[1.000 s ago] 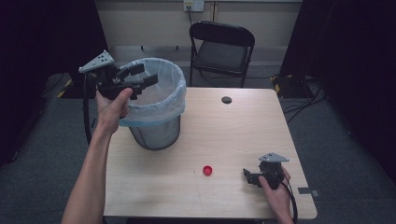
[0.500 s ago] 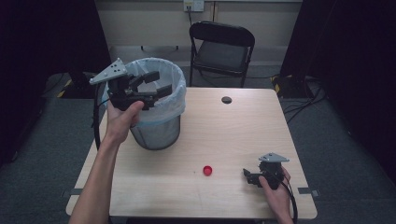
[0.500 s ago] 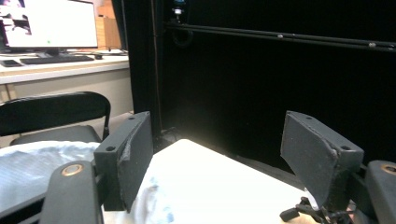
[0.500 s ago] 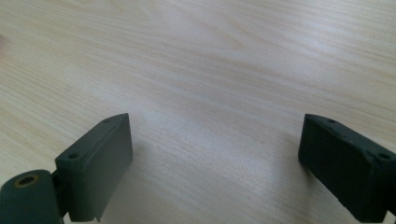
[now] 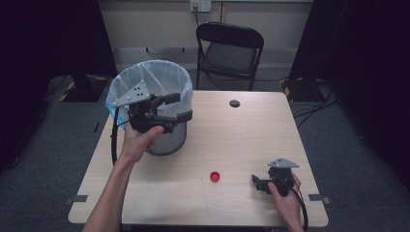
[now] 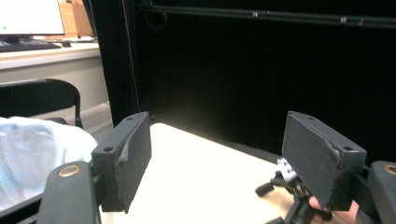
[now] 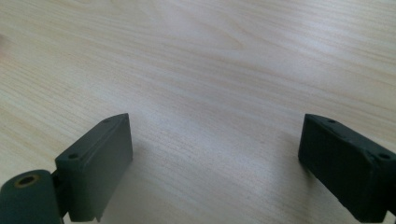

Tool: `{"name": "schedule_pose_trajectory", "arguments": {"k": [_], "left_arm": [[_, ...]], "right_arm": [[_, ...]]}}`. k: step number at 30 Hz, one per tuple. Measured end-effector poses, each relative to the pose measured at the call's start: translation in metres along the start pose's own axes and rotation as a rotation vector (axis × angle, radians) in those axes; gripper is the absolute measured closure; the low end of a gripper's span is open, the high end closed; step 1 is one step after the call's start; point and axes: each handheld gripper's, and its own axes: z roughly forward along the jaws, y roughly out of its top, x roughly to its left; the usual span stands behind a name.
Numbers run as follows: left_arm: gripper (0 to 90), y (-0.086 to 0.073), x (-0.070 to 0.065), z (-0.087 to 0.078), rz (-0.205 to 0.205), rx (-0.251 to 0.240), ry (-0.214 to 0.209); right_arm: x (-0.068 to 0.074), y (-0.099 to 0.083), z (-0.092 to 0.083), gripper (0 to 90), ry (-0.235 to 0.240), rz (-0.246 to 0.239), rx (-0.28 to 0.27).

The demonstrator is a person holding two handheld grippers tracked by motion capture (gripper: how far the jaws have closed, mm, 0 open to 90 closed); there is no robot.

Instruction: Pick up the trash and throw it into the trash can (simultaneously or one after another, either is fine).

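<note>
High view: our right gripper [image 5: 259,182] rests on the tabletop [image 5: 241,140], fingers released, nearest the red bottle cap [image 5: 215,176], just leftward. Farther off, our left gripper [image 5: 179,107] hangs empty, spread, before the lined trash bin [image 5: 150,84].

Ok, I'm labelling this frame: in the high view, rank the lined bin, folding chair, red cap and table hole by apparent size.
1. Lined bin and folding chair look alike; the chair stands farther back, so unranked.
2. Table hole and red cap: both tiny, too close to rank.
</note>
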Motion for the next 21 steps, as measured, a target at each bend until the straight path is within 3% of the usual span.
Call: {"name": "schedule_pose_trajectory", "arguments": {"k": [5,21], "left_arm": [[24.2,-0.013,-0.010,0.007,0.012,0.028,-0.017],[22.0,-0.053,-0.029,0.020,-0.019,0.072,-0.041]], "right_arm": [[0.000,0.000,0.000,9.0,0.000,0.000,0.000],[0.000,0.000,0.000,9.0,0.000,0.000,0.000]]}}
